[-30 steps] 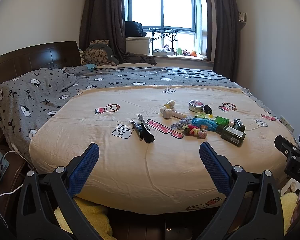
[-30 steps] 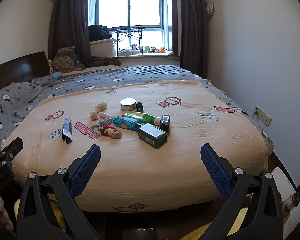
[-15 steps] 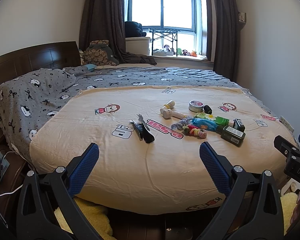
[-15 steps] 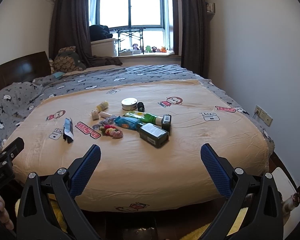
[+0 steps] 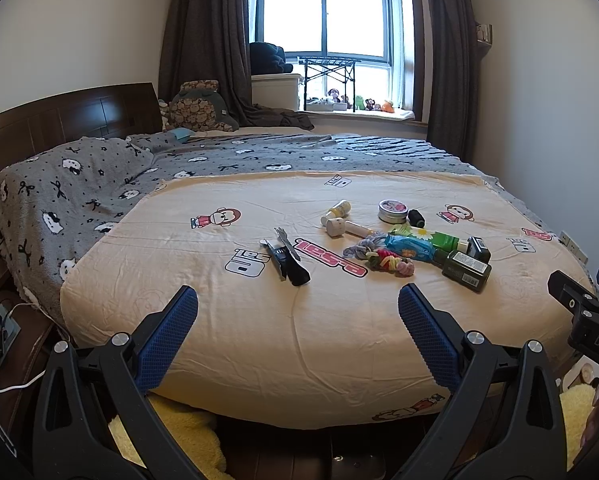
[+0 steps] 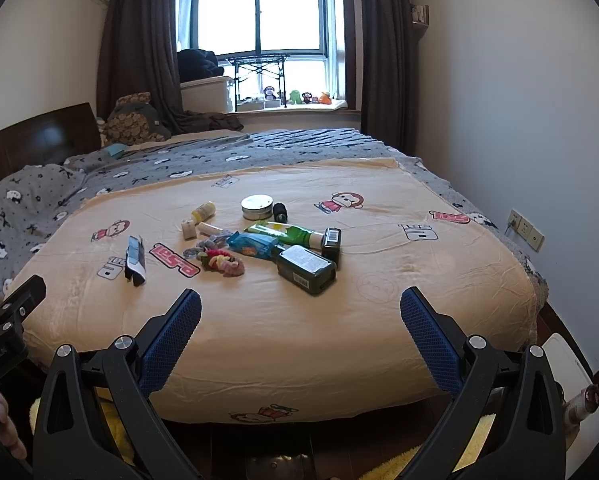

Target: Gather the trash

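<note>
On the bed, cream sheet w/ cartoon print, grey blanket toward the headboard. Clutter sits mid-sheet, all placed rel. to the dark green bottle: green tube just behind it, blue wrapper touching on its headboard side, hair ties beside that, black-white packet well apart further that way, round tin and black spool behind, toward the window. Left gripper and right gripper both hover off the bed's foot edge, near side of the bottle, fingers spread wide, holding nothing.
</note>
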The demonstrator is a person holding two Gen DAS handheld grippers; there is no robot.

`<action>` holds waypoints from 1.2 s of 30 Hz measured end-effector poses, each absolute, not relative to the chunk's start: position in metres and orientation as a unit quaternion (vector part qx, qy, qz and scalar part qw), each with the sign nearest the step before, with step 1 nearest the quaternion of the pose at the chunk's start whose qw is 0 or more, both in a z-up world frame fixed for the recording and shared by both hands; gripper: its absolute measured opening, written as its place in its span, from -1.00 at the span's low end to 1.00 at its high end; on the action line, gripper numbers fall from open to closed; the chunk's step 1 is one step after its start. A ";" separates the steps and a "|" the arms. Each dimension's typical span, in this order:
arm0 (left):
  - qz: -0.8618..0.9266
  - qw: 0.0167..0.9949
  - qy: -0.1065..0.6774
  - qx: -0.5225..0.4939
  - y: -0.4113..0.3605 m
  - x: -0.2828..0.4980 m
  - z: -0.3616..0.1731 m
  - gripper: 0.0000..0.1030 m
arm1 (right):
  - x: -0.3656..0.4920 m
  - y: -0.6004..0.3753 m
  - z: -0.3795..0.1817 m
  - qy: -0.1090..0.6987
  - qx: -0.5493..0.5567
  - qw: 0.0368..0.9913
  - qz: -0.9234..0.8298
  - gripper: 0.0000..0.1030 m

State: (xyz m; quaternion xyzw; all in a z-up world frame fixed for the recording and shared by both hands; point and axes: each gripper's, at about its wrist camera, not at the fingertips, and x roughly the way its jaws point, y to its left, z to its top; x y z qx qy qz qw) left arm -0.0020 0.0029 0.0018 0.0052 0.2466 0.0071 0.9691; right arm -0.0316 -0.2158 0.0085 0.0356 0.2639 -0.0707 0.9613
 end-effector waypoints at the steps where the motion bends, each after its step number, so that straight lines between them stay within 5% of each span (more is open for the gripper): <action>1: 0.007 0.969 0.246 0.005 0.003 -0.002 0.002 0.84 | -0.031 -0.216 0.008 0.264 0.036 0.961 -0.071 0.93; 17: 0.011 0.966 0.258 0.013 0.005 0.008 -0.012 0.84 | -0.023 -0.225 -0.005 0.251 0.038 0.966 -0.043 0.93; 36: 0.022 0.946 0.322 0.004 0.026 0.090 -0.088 0.84 | 0.052 -0.248 -0.087 0.311 0.012 0.949 -0.047 0.93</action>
